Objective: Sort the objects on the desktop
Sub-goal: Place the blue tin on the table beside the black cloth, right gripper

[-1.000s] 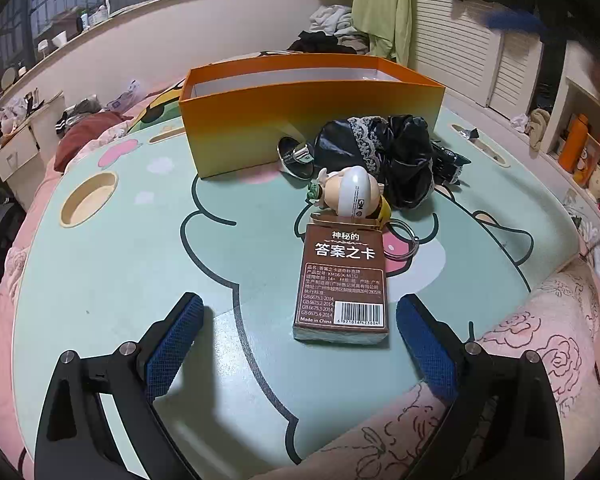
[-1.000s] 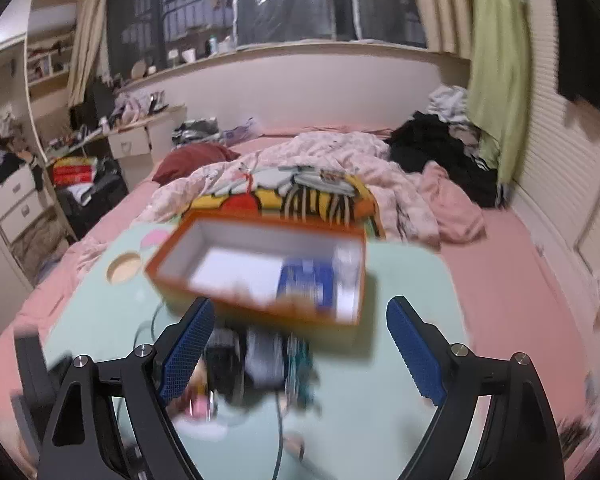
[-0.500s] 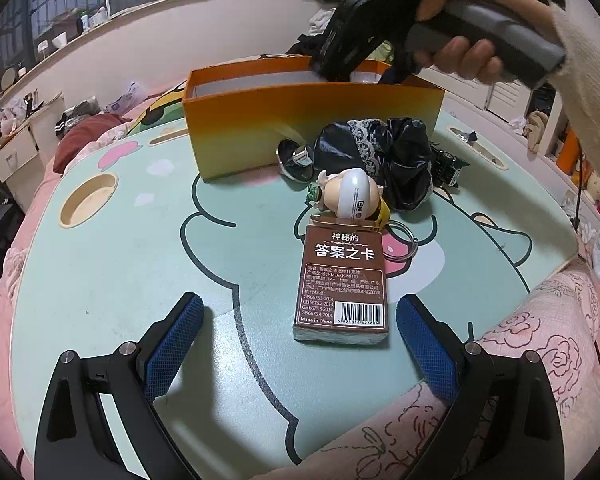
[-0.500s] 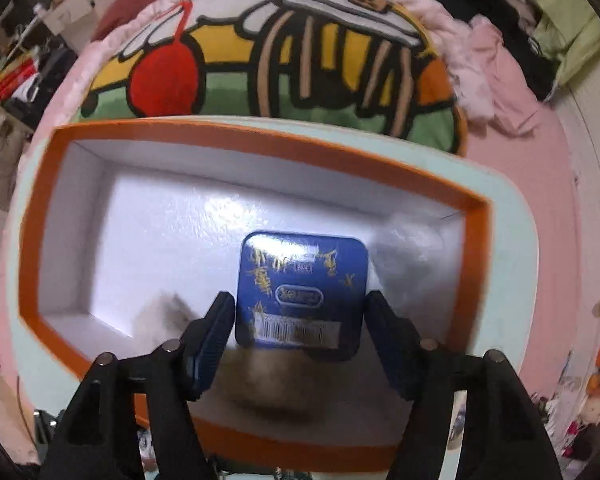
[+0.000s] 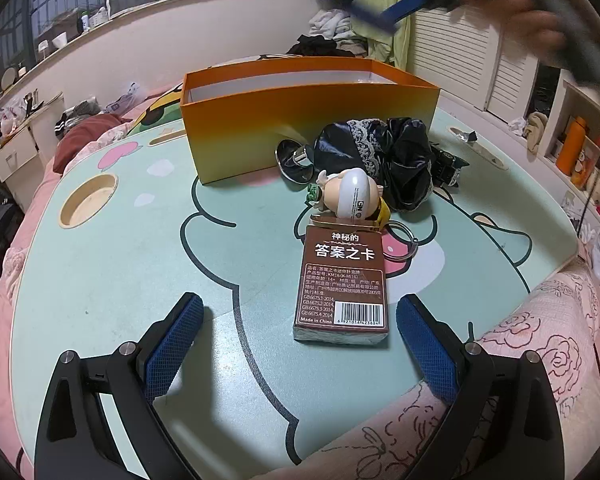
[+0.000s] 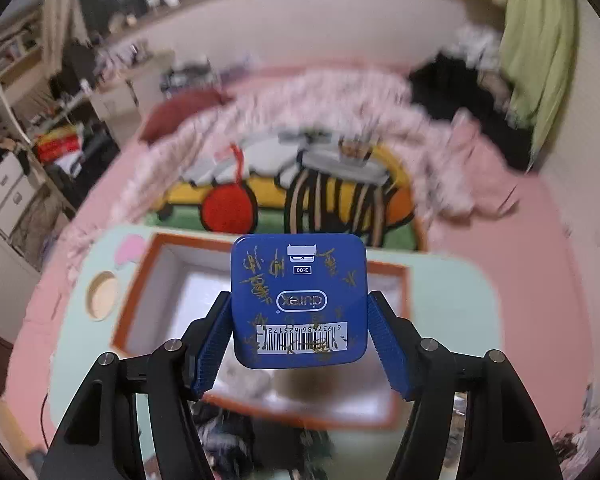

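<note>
My right gripper (image 6: 300, 344) is shut on a blue square tin (image 6: 299, 300) and holds it up above the open orange box (image 6: 140, 288). In the left wrist view that gripper (image 5: 376, 4) shows blurred, high above the orange box (image 5: 300, 120). My left gripper (image 5: 296, 332) is open and low over the table, with a brown card box (image 5: 342, 284) lying between its fingers (image 5: 172, 340). Behind the card box lie a small figurine keychain (image 5: 352, 194), a black bag (image 5: 384, 160) and a dark round item (image 5: 296, 158).
The mint cartoon table (image 5: 120, 264) has a round cup hole (image 5: 88, 204) at the left. A pink floral quilt (image 5: 540, 340) covers the near right edge. Shelves with an orange bottle (image 5: 572, 148) stand at the right. A bed with clothes lies beyond the table.
My right gripper has lifted the blue tin up out of the orange box and now holds it high above it. My left gripper has not moved.
</note>
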The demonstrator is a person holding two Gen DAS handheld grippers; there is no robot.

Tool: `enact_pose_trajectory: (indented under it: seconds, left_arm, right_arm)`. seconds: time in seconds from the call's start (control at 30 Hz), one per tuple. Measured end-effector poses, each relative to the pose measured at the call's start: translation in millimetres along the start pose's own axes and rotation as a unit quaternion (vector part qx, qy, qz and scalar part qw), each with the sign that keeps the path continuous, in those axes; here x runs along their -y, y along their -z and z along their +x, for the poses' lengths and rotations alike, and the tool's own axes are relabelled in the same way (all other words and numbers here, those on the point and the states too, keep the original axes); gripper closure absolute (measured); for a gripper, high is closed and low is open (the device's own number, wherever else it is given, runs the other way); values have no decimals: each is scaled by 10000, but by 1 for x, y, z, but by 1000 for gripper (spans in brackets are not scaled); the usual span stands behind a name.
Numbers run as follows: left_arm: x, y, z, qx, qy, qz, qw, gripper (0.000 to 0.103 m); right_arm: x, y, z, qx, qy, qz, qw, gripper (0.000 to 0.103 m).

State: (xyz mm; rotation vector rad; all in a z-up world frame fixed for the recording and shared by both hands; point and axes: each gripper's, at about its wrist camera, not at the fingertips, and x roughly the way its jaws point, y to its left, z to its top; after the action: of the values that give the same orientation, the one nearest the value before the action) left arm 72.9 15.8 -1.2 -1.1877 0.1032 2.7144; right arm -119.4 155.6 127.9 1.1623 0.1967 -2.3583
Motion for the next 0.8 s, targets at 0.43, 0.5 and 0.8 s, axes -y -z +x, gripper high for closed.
enact_pose_trajectory:
  seconds: [0.43, 0.5, 0.8]
  left_arm:
    - [1, 0, 0, -10, -21, 10, 10000, 6]
    - [2, 0, 0, -8, -25, 6, 10000, 6]
    - [1, 0, 0, -9, -30, 4, 10000, 6]
  right_arm:
    - [-18, 187, 18, -1273, -79, -281, 9914, 37]
    - [-26, 179, 22, -1015, 128, -328, 9942, 37]
    - [-25, 220, -15, 67, 27, -304, 9995, 15]
